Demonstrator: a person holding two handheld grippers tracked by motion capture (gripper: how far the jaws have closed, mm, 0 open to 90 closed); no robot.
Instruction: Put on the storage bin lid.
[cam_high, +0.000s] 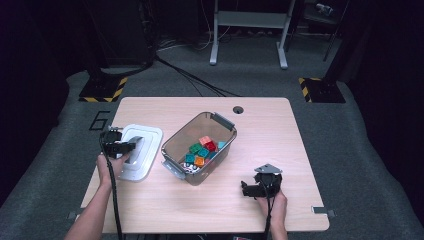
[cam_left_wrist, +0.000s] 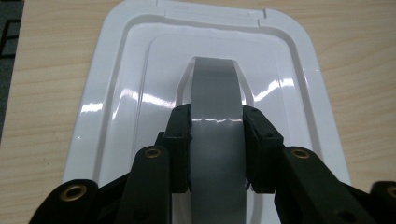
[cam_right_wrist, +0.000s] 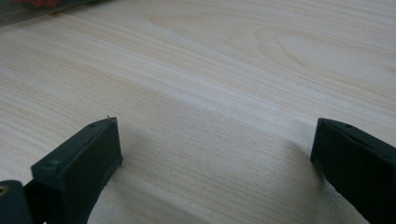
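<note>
Left claw (cam_high: 131, 146) at roughly 9 o'clock from the bin, set over the white lid (cam_high: 147, 135). Jaws pinching the grey handle (cam_left_wrist: 212, 93) of the lid from both sides, pads flat against the handle's edges in the left gripper view. Lid lying flat on the surface (cam_high: 280, 130), near the left edge, just beside the clear bin (cam_high: 182, 135) but apart from it. Handle running down the middle of the lid, raised from a recessed panel.

Right claw (cam_high: 246, 189) at about 5 o'clock from the bin, well apart from it, low over bare wood. Jaws spread wide with nothing between them; plain wood grain between the two pads in the right gripper view. Grey three-cornered plate on top of this claw in the high view.

Bin standing open at the centre of the surface, turned diagonally, grey latches at both short ends. Coloured blocks (cam_high: 202, 150) piled inside toward the 4 o'clock end: red, orange, green, teal. Small round hole (cam_high: 238, 109) in the surface at 1 o'clock from the bin.
</note>
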